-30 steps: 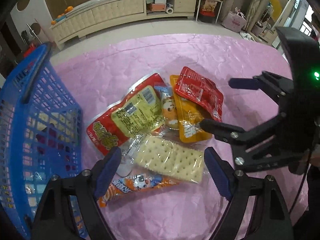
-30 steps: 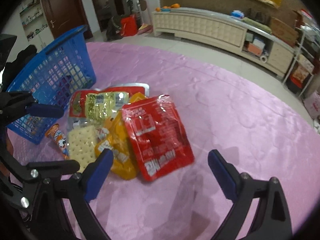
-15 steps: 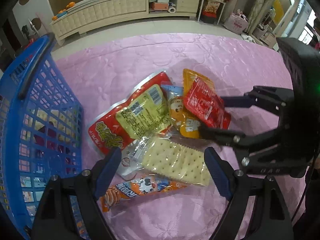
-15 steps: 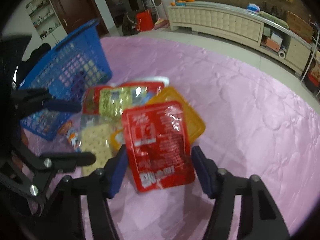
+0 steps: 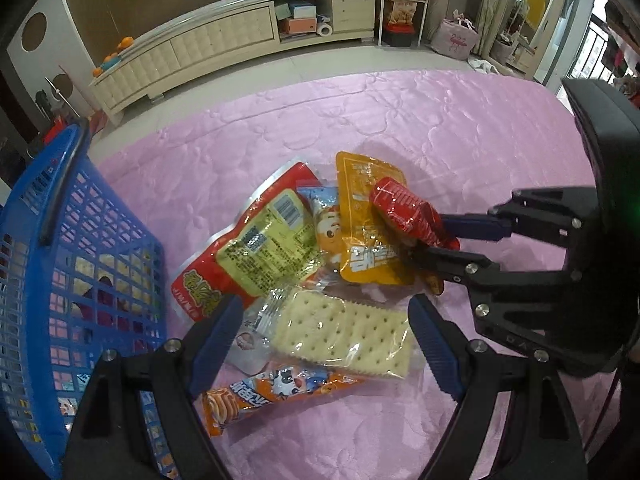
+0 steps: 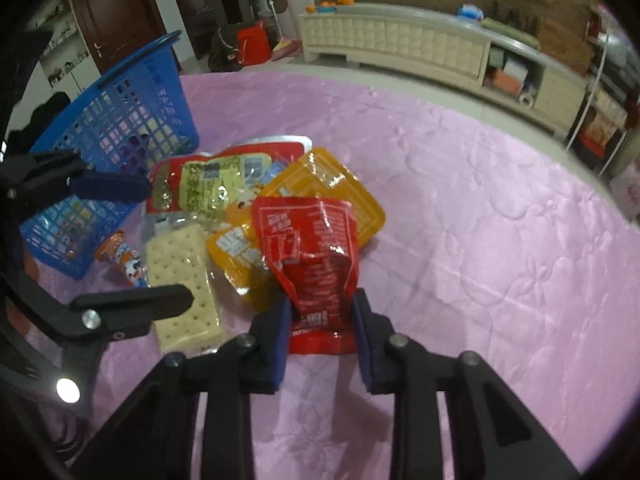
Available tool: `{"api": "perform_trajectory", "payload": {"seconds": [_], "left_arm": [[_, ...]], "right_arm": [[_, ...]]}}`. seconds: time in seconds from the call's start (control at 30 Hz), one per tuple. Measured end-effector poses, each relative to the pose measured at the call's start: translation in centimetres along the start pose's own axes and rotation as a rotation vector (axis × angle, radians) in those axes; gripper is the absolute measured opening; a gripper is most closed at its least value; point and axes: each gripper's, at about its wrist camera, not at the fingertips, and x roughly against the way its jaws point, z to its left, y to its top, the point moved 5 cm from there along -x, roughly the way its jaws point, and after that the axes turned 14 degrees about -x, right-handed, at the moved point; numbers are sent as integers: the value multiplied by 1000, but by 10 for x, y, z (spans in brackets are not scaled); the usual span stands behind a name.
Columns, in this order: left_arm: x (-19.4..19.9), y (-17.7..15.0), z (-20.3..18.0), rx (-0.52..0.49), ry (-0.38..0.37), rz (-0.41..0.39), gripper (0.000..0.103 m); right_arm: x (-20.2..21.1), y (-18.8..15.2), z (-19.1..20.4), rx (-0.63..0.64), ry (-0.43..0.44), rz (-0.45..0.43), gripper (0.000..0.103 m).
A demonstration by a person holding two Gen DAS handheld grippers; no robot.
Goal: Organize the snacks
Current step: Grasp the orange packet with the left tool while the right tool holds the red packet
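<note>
A pile of snack packets lies on the pink cloth. My right gripper (image 6: 320, 304) is shut on the near end of a red packet (image 6: 310, 248), which buckles between the pads; it also shows in the left wrist view (image 5: 404, 210). Under it lies an orange packet (image 5: 362, 216). A cracker pack (image 5: 344, 332), a large red-and-yellow packet (image 5: 256, 248) and an orange cartoon stick pack (image 5: 280, 390) lie beside them. My left gripper (image 5: 324, 340) is open and empty, hovering over the cracker pack. A blue basket (image 5: 60, 280) stands at the left.
The basket (image 6: 120, 120) holds a few snacks behind its mesh. The pink cloth (image 6: 480, 220) stretches wide to the right and far side. A cream cabinet (image 5: 200, 48) stands beyond the bed on the floor.
My right gripper moved in over the red packet and closed on its near end, crumpling it and lifting it off the orange packet. My left gripper stayed open above the crackers.
</note>
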Motion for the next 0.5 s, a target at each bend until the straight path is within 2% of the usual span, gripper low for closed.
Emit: {"api": "perform_trajectory", "payload": {"seconds": [0.1, 0.13, 0.23, 0.4, 0.5], "left_arm": [[3, 1, -3, -22, -5, -11, 83], [4, 2, -4, -27, 0, -12, 83], [5, 8, -7, -42, 21, -4, 83], [3, 24, -30, -120, 50, 2, 83], [-5, 33, -41, -168, 42, 24, 83]], "right_arm": [[8, -3, -5, -122, 53, -10, 25], [19, -4, -10, -190, 59, -40, 25], [41, -9, -27, -332, 36, -97, 25], [66, -5, -52, -385, -60, -138, 25], [67, -2, -62, -397, -76, -130, 25]]}}
